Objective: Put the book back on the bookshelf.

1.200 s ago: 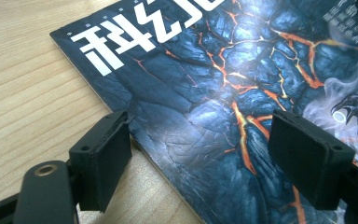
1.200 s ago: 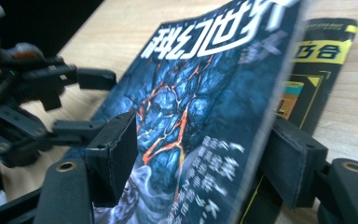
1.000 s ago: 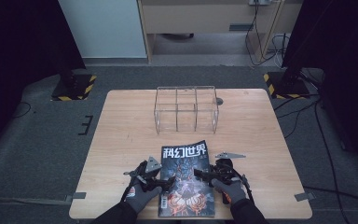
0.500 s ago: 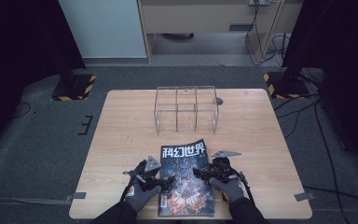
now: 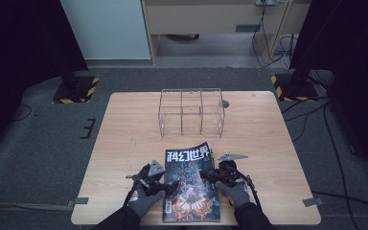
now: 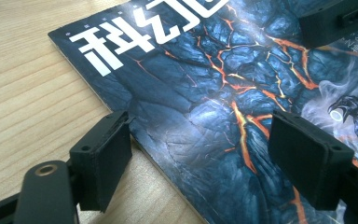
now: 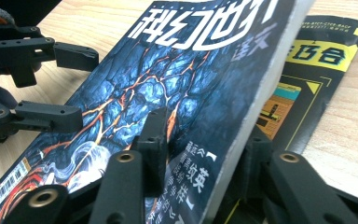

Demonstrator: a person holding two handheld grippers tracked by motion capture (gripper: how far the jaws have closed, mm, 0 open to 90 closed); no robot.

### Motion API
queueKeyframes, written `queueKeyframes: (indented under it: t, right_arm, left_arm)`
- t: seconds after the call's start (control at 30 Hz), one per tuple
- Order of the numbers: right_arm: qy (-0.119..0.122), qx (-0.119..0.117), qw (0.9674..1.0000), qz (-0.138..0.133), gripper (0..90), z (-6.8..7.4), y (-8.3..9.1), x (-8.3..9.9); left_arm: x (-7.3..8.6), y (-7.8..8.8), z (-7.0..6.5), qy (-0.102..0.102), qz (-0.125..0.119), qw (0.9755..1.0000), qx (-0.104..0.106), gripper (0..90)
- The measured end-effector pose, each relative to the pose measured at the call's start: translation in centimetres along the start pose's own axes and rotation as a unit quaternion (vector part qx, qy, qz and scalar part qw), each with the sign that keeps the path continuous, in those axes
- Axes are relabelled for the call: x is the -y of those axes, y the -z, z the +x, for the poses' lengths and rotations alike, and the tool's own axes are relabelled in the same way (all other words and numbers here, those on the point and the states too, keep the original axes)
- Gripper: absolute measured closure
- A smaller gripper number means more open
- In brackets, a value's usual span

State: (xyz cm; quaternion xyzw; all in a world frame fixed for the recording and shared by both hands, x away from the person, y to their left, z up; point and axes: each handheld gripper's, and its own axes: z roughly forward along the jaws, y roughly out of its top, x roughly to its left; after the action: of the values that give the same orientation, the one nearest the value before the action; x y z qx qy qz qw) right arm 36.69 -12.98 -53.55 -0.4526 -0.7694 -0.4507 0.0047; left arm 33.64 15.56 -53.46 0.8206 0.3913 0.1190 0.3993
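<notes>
Wooden table [image 5: 124,134], with magazine [image 5: 191,184] at near edge, between both hands; clear acrylic rack [image 5: 191,111] standing well apart, toward far side.

Right gripper [image 7: 205,154]: jaws just closing around free edge of magazine, one above the cover, one beneath the page block. Edge lifted off table, with a second dark, yellow-lettered magazine or back cover [image 7: 307,79] exposed underneath; which of the two, cannot tell. Firm contact of pads not confirmed, but grip looks nearly or fully made.

Left gripper [image 6: 200,154]: jaws spread, straddling spine edge of magazine, one on bare wood, one over the cover. No pinch. Spine edge flat on table.

Step in hand, by judgement: securing right-side edge ahead of lifting or opening the magazine.

Next move calls for: full closure on right before any raise; closure or steadying pressure on left to stop sliding; slow lift, watching for pages sagging or slipping out of pinch.
</notes>
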Motion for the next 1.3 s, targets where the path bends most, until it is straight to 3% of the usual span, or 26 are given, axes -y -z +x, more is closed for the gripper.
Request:
queueKeyframes:
  t: [0.47,1.3]
  right_arm:
    - [0.017,-0.001,0.9996,-0.021,78.3,0.7,0.8,-0.3]
    - [0.04,0.002,0.9977,-0.055,82.8,2.3,2.3,-1.1]
  left_arm:
    - [0.0,0.1,0.4,0.002,-0.001,1.0,-0.004,20.1]
    - [-0.2,0.9,0.9,0.024,-0.031,0.9993,0.001,18.8]
